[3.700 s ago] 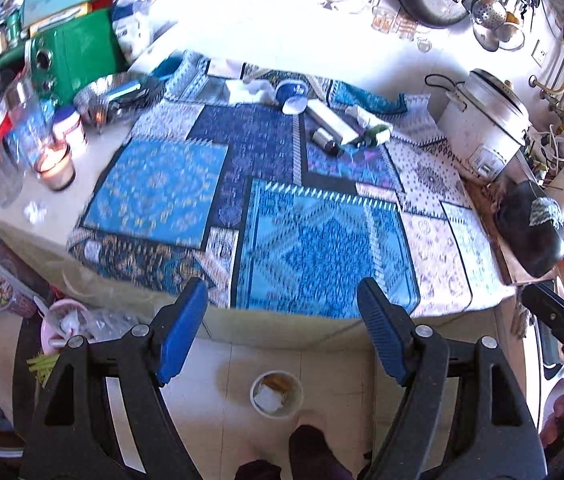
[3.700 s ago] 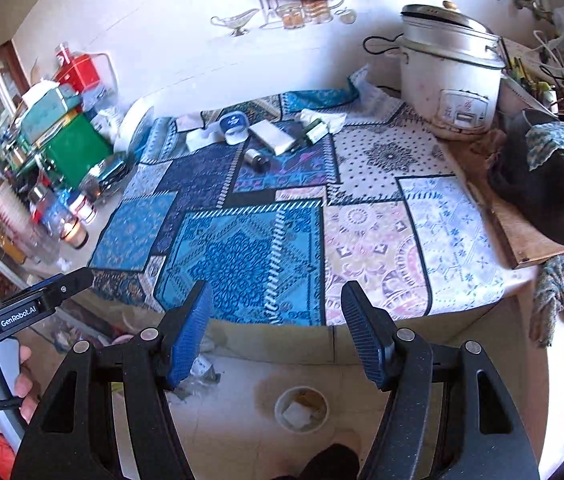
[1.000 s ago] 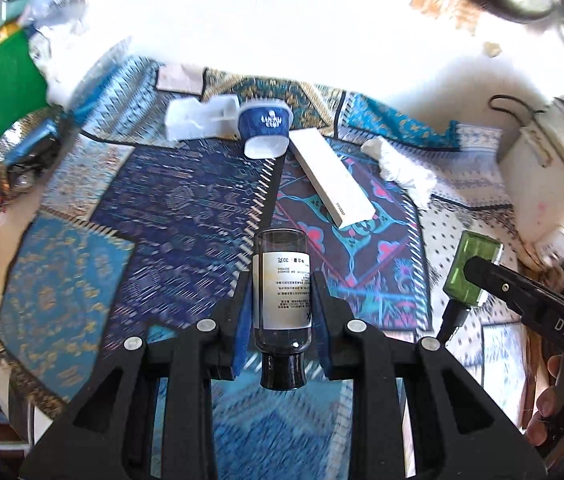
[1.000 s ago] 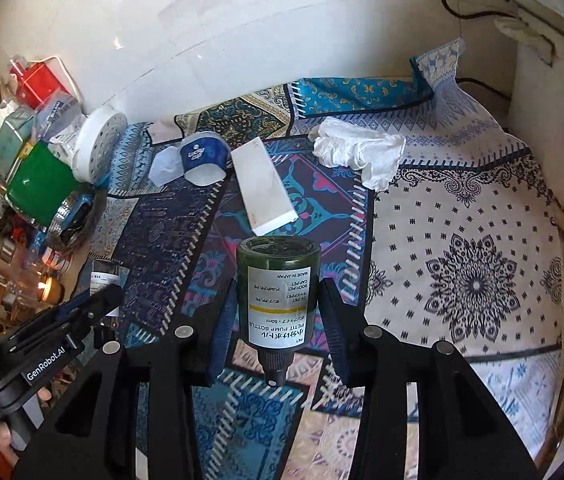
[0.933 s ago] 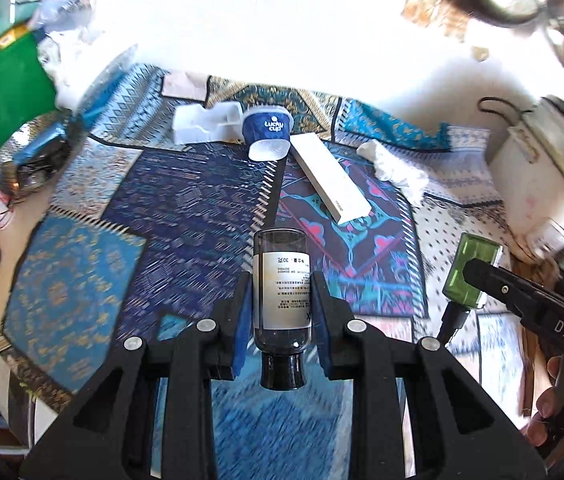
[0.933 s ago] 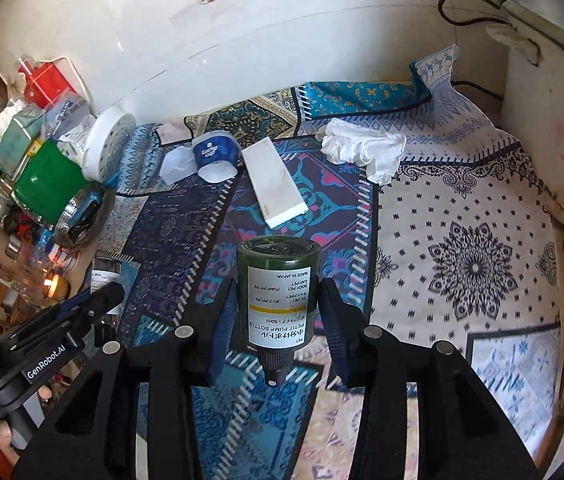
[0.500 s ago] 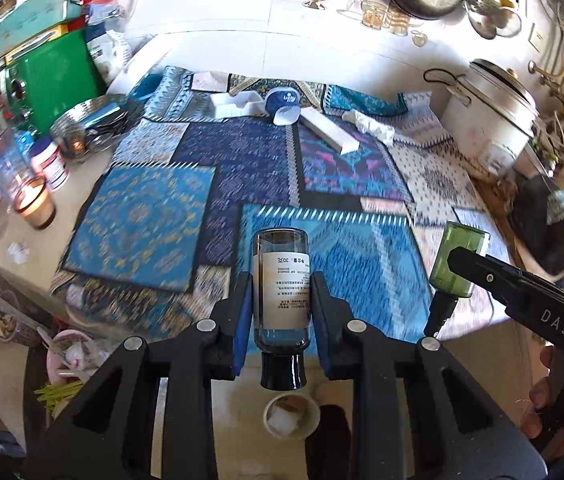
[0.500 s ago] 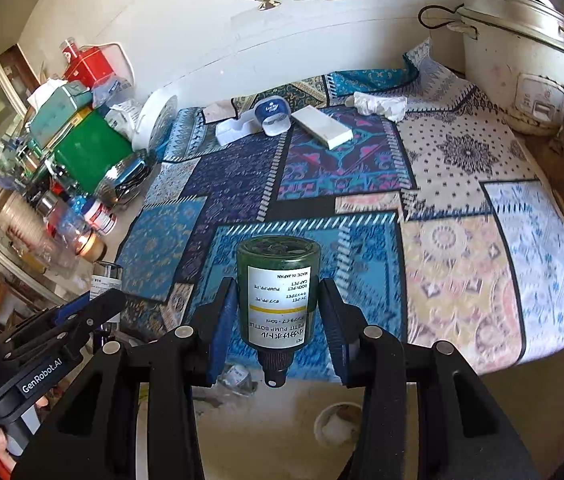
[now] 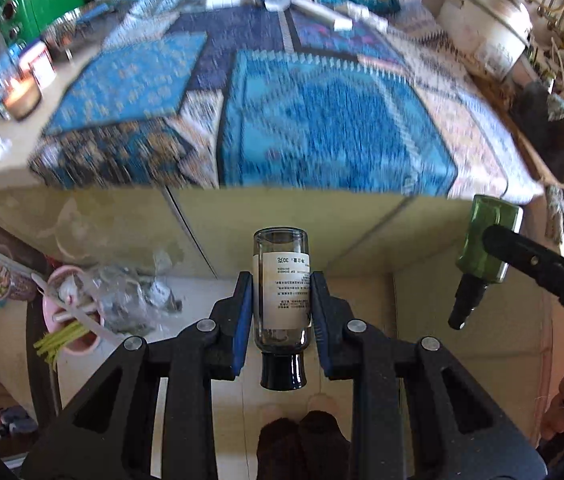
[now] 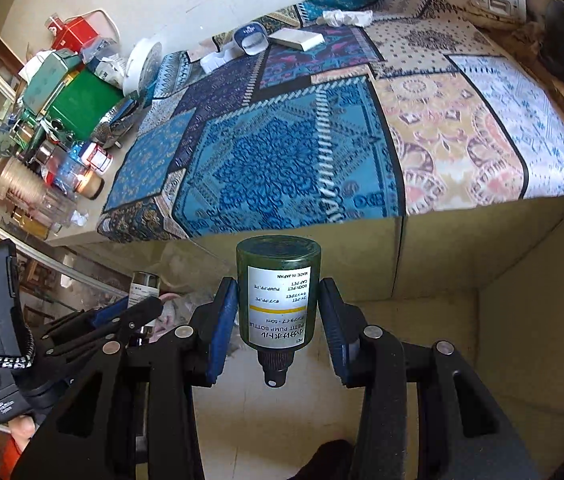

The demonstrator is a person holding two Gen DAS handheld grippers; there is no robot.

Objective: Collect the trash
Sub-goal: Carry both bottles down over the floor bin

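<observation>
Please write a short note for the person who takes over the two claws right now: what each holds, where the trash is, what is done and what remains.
Left claw: shut on the clear bottle, cap toward the camera, off the counter's front edge, above the floor.
Right claw: shut on the green pump bottle, also off the counter.
Done: both bottles picked up; neither dropped yet.
Left on the patterned cloth, far end: blue cup, white box, crumpled tissue.

Wall (image 10: 186, 4): pale plaster, standing well beyond the gripper.
Surface (image 10: 294, 152): lying ahead, wearing a patchwork cloth.
Cabinet front (image 9: 282, 220): cream, facing the gripper below the surface edge.
Floor (image 10: 282, 420): pale tile, spreading beneath.
Light: falling brightly from the right.
</observation>
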